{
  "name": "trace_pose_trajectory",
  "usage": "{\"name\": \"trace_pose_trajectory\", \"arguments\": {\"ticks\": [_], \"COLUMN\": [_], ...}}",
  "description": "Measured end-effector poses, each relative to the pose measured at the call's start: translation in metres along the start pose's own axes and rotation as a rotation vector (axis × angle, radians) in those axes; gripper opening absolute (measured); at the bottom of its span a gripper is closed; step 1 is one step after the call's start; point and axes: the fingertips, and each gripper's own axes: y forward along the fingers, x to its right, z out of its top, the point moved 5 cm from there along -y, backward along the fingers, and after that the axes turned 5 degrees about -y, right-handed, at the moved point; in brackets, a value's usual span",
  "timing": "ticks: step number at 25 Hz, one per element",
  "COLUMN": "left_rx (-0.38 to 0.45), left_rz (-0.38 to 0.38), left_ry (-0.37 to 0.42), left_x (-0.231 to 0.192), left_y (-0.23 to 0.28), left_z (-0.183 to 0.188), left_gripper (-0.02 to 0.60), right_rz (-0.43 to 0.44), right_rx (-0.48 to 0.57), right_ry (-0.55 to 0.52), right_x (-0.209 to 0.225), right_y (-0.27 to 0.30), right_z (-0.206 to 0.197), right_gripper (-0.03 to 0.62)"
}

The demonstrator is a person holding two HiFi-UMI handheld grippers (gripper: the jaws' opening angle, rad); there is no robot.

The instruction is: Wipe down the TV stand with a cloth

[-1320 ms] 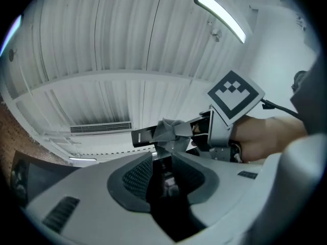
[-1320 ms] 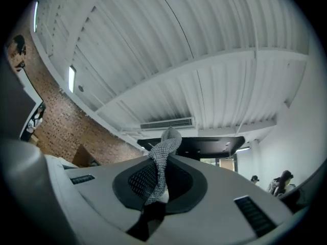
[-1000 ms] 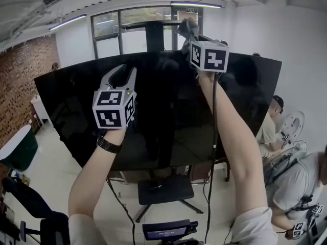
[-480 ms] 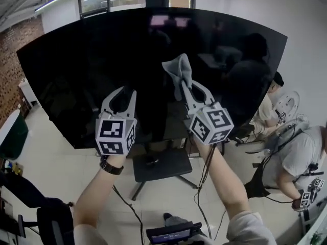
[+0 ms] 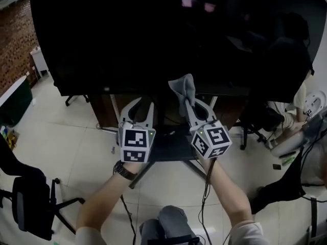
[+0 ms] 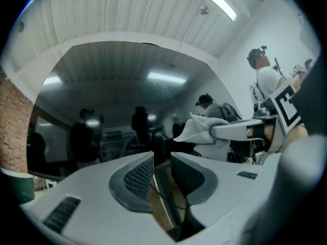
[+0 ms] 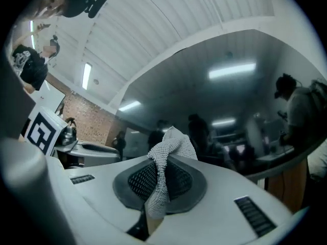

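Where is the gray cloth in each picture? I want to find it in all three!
Head view: the cloth sticks up from the right gripper, just right of the middle.
Left gripper view: the cloth is right of the middle, held by the right gripper.
Right gripper view: the cloth is low in the middle, between the jaws.
Shared landmark: the black TV screen behind it.

Our left forearm (image 5: 110, 193) and right forearm (image 5: 227, 188) reach forward, side by side. The left tongs (image 5: 143, 104) point ahead, jaws a narrow gap apart and empty. The right tongs (image 5: 190, 102) lean slightly left, jaws clamped on a grey cloth (image 5: 184, 88).
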Motion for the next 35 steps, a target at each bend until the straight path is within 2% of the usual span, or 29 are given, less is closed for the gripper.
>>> {"name": "trace_pose_trajectory", "arguments": {"ticks": [2,4,8,13,18,21,24,26,28,30,32,35], "left_rx": [-0.013,-0.019,-0.006,0.022,-0.025,-0.031,-0.038,-0.042,-0.028,-0.017,-0.018,-0.026], "left_rz": [0.012,0.026,0.056,0.084,0.081,0.065,0.049,0.031,0.014,0.004,0.0,-0.003], "left_ry": [0.008,-0.018,-0.089,-0.077,-0.123,-0.115,-0.122,-0.124,-0.128,-0.137,-0.136,-0.131], "left_x": [0.01,0.013,0.011,0.005,0.002,0.004,0.013,0.02,0.027,0.033,0.038,0.045], "left_y": [0.001,-0.003,-0.02,-0.045,-0.057,-0.057,-0.064,-0.066,-0.066,-0.068,-0.072,-0.076], "left_z": [-0.068,-0.125,-0.197,-0.232,-0.259,-0.265,-0.27,-0.269,-0.264,-0.263,-0.268,-0.278], "left_gripper": [0.112,0.112,0.112,0.112,0.112,0.112,0.112,0.112,0.112,0.109,0.107,0.103], "right_rz": [0.0,0.003,0.003,-0.026,0.022,0.042,0.031,-0.038,-0.159,-0.253,-0.295,-0.299], "right_rx": [-0.003,-0.026,-0.081,-0.156,-0.399,-0.477,-0.48,-0.382,-0.235,-0.155,-0.177,-0.325], "right_ry": [-0.009,-0.041,-0.082,-0.122,-0.126,-0.1,-0.099,-0.144,-0.194,-0.232,-0.225,-0.176], "right_x": [-0.007,-0.015,-0.02,-0.012,-0.02,-0.023,-0.018,0.001,0.036,0.07,0.095,0.111], "right_y": [0.005,0.011,0.027,0.066,0.075,0.058,0.041,0.029,0.016,0.006,-0.001,-0.02], "right_z": [-0.062,-0.115,-0.182,-0.225,-0.314,-0.35,-0.349,-0.309,-0.253,-0.211,-0.204,-0.257], "right_gripper": [0.026,0.026,0.026,0.026,0.026,0.026,0.026,0.026,0.026,0.026,0.026,0.026]}}
